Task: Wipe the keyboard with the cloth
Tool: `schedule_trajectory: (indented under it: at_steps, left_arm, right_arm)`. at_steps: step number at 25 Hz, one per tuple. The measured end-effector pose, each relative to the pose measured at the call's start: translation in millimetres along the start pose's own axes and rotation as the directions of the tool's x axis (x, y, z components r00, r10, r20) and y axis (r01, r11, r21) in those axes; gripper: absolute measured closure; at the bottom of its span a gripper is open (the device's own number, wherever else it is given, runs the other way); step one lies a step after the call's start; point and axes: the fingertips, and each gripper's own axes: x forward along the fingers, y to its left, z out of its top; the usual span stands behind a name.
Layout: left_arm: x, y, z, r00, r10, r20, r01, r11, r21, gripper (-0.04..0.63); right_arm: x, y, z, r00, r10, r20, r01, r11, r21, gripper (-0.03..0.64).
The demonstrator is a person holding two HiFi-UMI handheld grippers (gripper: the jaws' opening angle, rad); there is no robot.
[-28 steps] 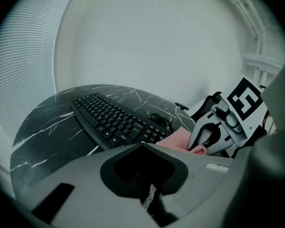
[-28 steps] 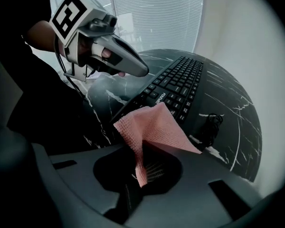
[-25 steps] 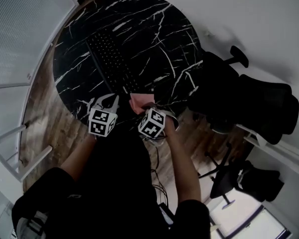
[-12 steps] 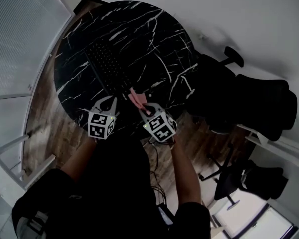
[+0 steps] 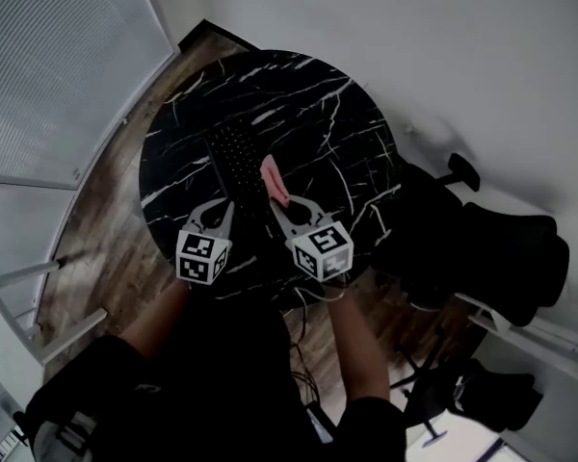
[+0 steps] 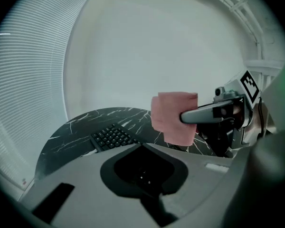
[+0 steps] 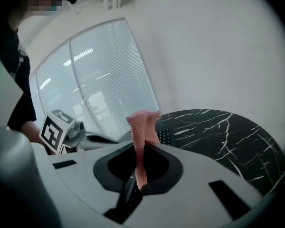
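Observation:
A black keyboard (image 5: pixel 235 160) lies on the round black marble table (image 5: pixel 337 123), also visible in the left gripper view (image 6: pixel 113 137). My right gripper (image 5: pixel 283 200) is shut on a pink cloth (image 5: pixel 272 178), held just right of the keyboard's near end. In the right gripper view the cloth (image 7: pixel 141 137) rises upright from between the jaws. The left gripper view shows the cloth (image 6: pixel 173 118) pinched by the right gripper's finger (image 6: pixel 199 114). My left gripper (image 5: pixel 212 214) hovers at the keyboard's near end, jaws spread, nothing between them.
Black office chairs (image 5: pixel 501 239) stand right of the table. A glass wall with blinds (image 5: pixel 58 65) runs along the left, with wooden floor (image 5: pixel 106 219) between it and the table. A white frame (image 5: pixel 19 296) stands at the lower left.
The right gripper has lifted the pink cloth off the table's near edge and carried it forward beside the keyboard. The left gripper has also moved forward over the table.

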Motion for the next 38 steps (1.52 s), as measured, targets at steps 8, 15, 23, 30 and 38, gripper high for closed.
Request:
schedule_trajectory:
  at_steps: [8, 15, 23, 30, 38]
  left_arm:
    - [-5, 72, 20, 0.998, 0.063, 0.020, -0.062, 0.996, -0.059, 0.597]
    - [7, 121, 26, 0.997, 0.081, 0.008, -0.080, 0.993, -0.089, 0.597]
    - [29, 156, 17, 0.998, 0.056, -0.043, -0.060, 0.992, -0.107, 0.597]
    - [45, 186, -7, 0.994, 0.057, -0.090, -0.071, 0.986, -0.152, 0.597]
    - [55, 193, -19, 0.992, 0.021, -0.123, -0.041, 0.985, -0.166, 0.597]
  right_arm:
    - [83, 5, 50, 1.000, 0.029, -0.005, -0.029, 0.999, -0.024, 0.611]
    - [147, -2, 68, 0.997, -0.009, -0.075, -0.002, 0.989, -0.147, 0.611]
    - [208, -23, 60, 0.921, -0.282, -0.270, 0.011, 0.711, -0.704, 0.611]
    - [251, -48, 25, 0.811, -0.411, -0.416, -0.195, 0.480, -0.855, 0.610]
    - [265, -54, -10, 0.745, -0.427, -0.513, -0.335, 0.425, -0.841, 0.611]
